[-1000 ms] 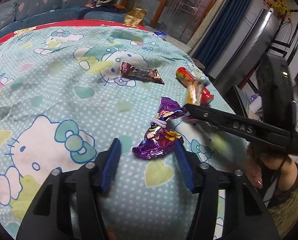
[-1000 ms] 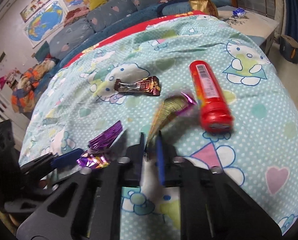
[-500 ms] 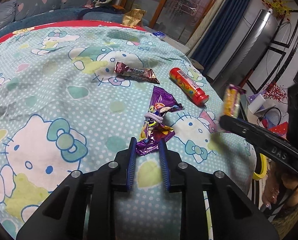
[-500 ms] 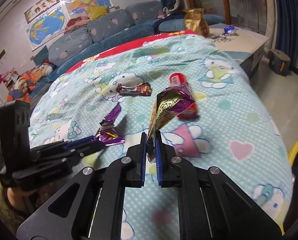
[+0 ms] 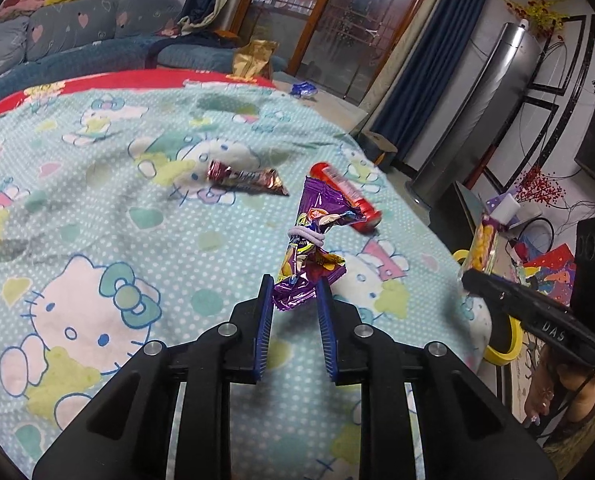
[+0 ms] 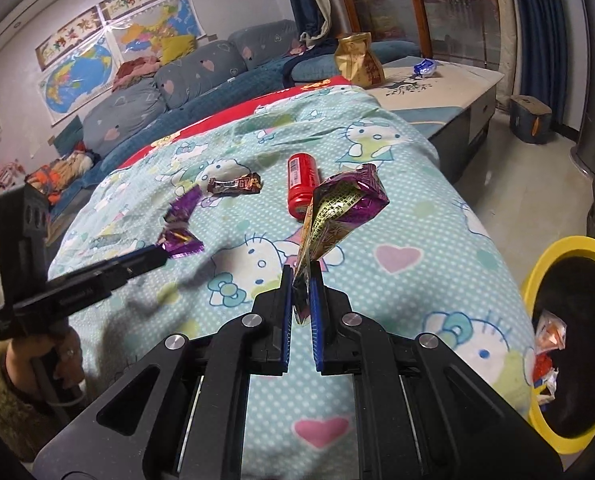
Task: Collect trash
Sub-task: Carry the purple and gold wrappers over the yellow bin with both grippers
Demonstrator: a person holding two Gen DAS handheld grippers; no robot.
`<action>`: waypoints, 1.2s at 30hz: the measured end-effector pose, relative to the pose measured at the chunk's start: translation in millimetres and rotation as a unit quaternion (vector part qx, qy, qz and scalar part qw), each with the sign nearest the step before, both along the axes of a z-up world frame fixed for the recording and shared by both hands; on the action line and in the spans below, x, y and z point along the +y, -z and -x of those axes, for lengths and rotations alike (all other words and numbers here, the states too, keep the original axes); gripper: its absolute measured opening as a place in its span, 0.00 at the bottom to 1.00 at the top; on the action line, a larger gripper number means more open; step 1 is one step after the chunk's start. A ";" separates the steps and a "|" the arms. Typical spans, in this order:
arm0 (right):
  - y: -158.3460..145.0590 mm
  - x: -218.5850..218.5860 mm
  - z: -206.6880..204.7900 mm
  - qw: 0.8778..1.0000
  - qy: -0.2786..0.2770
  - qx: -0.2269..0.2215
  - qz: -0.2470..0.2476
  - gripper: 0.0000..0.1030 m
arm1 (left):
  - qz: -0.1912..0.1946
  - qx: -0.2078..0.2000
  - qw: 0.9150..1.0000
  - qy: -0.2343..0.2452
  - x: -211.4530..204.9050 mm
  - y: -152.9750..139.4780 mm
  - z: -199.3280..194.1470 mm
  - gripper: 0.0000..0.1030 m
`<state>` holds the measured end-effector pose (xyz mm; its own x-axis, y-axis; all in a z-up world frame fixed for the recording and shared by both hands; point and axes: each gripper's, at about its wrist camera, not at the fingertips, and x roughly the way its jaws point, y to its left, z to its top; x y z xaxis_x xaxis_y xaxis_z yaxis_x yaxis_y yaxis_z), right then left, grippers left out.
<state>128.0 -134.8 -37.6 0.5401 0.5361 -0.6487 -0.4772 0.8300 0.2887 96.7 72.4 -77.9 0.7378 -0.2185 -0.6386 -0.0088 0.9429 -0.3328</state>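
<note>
My left gripper (image 5: 295, 292) is shut on the lower end of a purple snack wrapper (image 5: 309, 240) tied with a white band, and holds it upright just above the Hello Kitty cloth (image 5: 97, 208). In the right wrist view that purple wrapper (image 6: 179, 224) hangs from the left gripper (image 6: 159, 254). My right gripper (image 6: 300, 276) is shut on a gold and purple wrapper (image 6: 345, 208), raised over the cloth's right side. A red tube (image 5: 345, 196) and a brown candy bar wrapper (image 5: 245, 176) lie on the cloth beyond. The right gripper (image 5: 473, 276) shows at the right of the left wrist view.
A yellow-rimmed bin (image 6: 569, 248) with a black liner and some wrappers inside stands on the floor by the cloth's right edge. A low cabinet (image 6: 449, 88) with a gold bag (image 6: 357, 60) lies behind. A sofa (image 6: 185, 80) runs along the far side.
The left gripper's jaws closed on the purple wrapper and lifted it off the cloth. The right gripper carried the gold wrapper to the right, and the yellow bin came into its view.
</note>
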 end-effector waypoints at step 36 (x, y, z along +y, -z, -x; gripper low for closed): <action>-15.8 -120.8 8.1 0.993 0.113 -0.029 -0.009 0.05 | -0.025 -0.049 0.992 0.115 -116.0 -46.8 -15.9 0.20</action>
